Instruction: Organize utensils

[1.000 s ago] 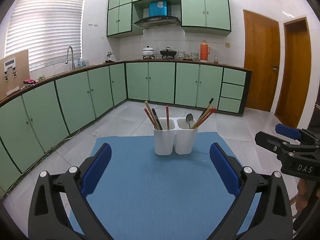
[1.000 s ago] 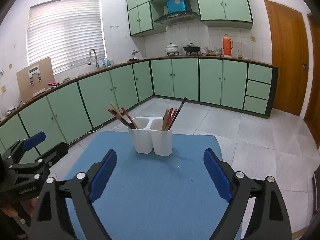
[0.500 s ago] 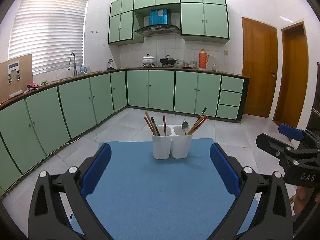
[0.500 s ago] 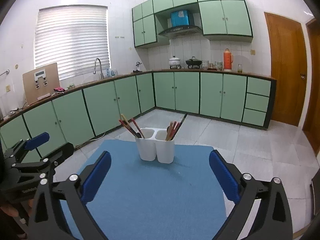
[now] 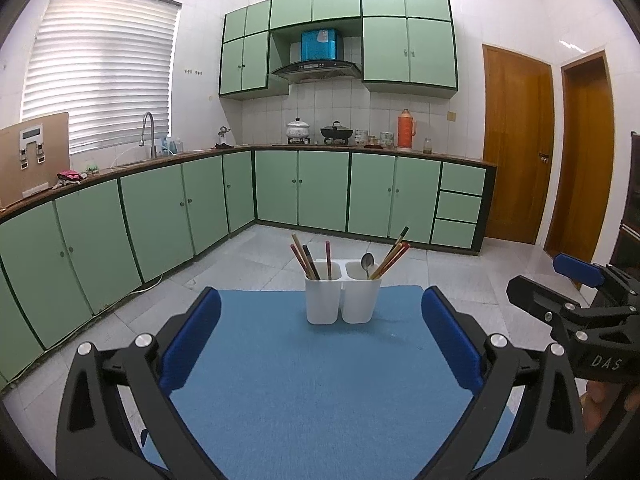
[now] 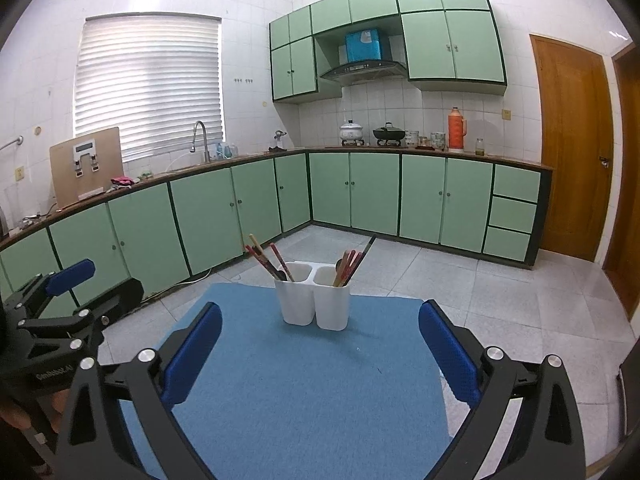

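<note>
A white two-compartment utensil holder (image 5: 342, 298) stands at the far end of a blue mat (image 5: 312, 380); it also shows in the right wrist view (image 6: 313, 300). Its left cup holds several chopsticks (image 5: 310, 258). Its right cup holds a spoon (image 5: 367, 262) and more chopsticks (image 5: 394, 252). My left gripper (image 5: 320, 344) is open and empty, well back from the holder. My right gripper (image 6: 320, 352) is open and empty, also well back. Each gripper shows at the edge of the other's view.
The mat (image 6: 308, 392) lies on a table in a kitchen. Green cabinets (image 5: 320, 192) line the left and back walls. Wooden doors (image 5: 516, 148) are on the right. Tiled floor (image 6: 520, 292) lies beyond the table.
Both grippers have pulled back and lifted away from the holder, which now looks smaller and farther off. Both stay open and empty.
</note>
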Demonstrator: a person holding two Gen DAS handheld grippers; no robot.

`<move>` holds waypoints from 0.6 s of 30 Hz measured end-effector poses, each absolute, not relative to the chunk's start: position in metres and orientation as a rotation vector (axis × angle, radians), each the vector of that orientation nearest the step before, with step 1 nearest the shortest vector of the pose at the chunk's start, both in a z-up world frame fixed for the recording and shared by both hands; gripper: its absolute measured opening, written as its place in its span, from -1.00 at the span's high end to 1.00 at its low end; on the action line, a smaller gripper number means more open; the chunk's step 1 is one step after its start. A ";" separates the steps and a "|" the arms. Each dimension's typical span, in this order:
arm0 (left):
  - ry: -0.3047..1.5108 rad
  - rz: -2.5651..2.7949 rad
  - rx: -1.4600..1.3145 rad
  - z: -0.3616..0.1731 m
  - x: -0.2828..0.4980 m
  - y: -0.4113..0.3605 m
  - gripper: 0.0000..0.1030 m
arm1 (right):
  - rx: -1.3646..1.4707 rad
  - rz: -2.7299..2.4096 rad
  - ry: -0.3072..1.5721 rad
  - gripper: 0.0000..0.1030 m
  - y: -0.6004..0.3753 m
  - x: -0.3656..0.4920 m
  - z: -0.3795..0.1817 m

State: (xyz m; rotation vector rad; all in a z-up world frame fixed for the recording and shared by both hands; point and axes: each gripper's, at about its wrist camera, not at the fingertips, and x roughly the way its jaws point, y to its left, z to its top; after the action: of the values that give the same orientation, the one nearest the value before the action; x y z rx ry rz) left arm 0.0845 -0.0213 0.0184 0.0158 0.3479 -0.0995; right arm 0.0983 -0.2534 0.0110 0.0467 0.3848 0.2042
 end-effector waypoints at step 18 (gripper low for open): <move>0.343 -0.090 0.013 0.020 0.082 -0.018 -0.89 | 0.041 0.207 0.379 -0.88 -0.251 0.097 0.014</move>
State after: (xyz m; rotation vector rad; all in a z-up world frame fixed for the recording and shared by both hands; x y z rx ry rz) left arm 0.0817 -0.0180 0.0201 0.0135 0.3425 -0.0898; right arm 0.0968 -0.2510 0.0144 0.0410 0.3790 0.2074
